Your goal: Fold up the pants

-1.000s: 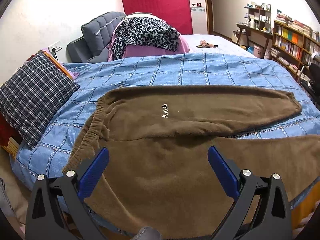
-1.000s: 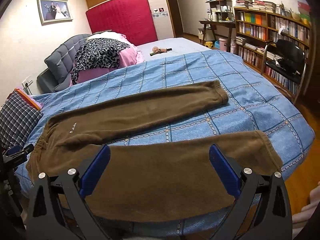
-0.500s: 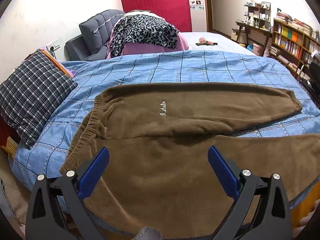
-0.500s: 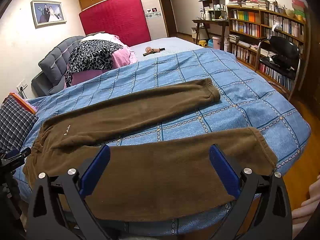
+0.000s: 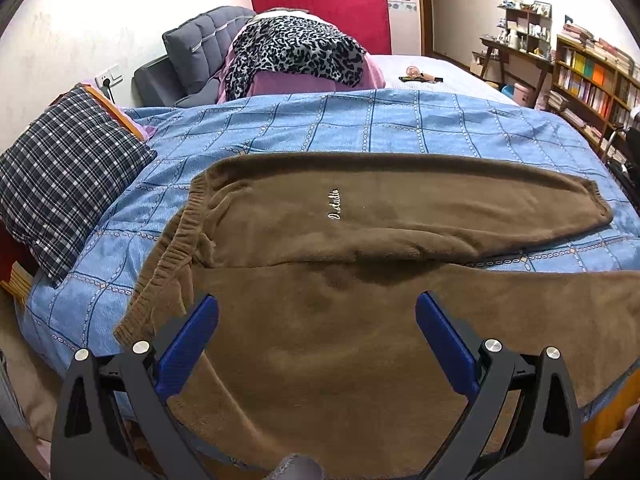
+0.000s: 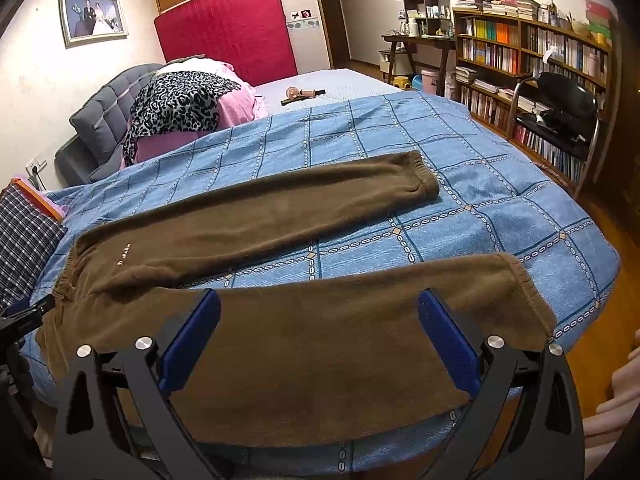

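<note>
The brown pants (image 5: 360, 248) lie spread flat on the bed, on a blue checked bedspread (image 5: 360, 120), with the waistband (image 5: 176, 248) to the left and the 2 legs running to the right.

The left gripper (image 5: 317, 324) hangs over the waist part of the near leg; its blue fingers (image 5: 188, 344) are wide apart and hold nothing. This view shows the small white embroidered lettering (image 5: 335, 204) on the far leg clearly, and also the ribbed elastic of the waistband. A checked pillow (image 5: 64, 184) lies at the left edge of the bed.

The right gripper (image 6: 319, 320) hangs over the middle of the near leg, fingers (image 6: 448, 340) also wide apart and empty. Only this view shows both cuffs: the far cuff (image 6: 420, 176) on the bedspread, and the near cuff (image 6: 528, 292) close to the edge of the bed. The legs are apart here, with a strip of bedspread between them. It also shows a black chair (image 6: 560, 108) before the bookshelves (image 6: 520, 52), a framed photo (image 6: 94, 16) on the wall, and part of the left gripper at the left border.
</note>
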Tool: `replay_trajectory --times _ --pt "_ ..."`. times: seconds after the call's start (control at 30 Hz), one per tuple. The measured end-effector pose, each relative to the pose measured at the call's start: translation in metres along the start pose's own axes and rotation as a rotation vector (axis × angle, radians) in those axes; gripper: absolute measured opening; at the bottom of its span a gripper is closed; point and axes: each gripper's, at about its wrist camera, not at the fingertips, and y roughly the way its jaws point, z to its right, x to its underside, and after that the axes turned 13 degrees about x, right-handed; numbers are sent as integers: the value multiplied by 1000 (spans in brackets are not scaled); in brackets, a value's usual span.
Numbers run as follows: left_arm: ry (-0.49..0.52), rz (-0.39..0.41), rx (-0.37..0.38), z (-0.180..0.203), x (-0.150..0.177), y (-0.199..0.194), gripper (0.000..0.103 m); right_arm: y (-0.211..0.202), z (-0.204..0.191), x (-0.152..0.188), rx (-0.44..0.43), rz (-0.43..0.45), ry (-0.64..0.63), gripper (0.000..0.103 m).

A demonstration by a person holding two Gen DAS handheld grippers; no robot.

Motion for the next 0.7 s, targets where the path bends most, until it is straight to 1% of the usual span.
replay_trajectory --times 0.47,0.57,0.7 --pt "-9 -43 -8 -5 0 20 98 24 -8 -3 -1 -41 -9 100" --pt "-2 -48 -15 -6 -3 26 98 29 -14 -8 12 -41 -30 100" --pt "7 -35 -31 -9 -16 36 98 36 -24 -23 20 -23 -55 100"
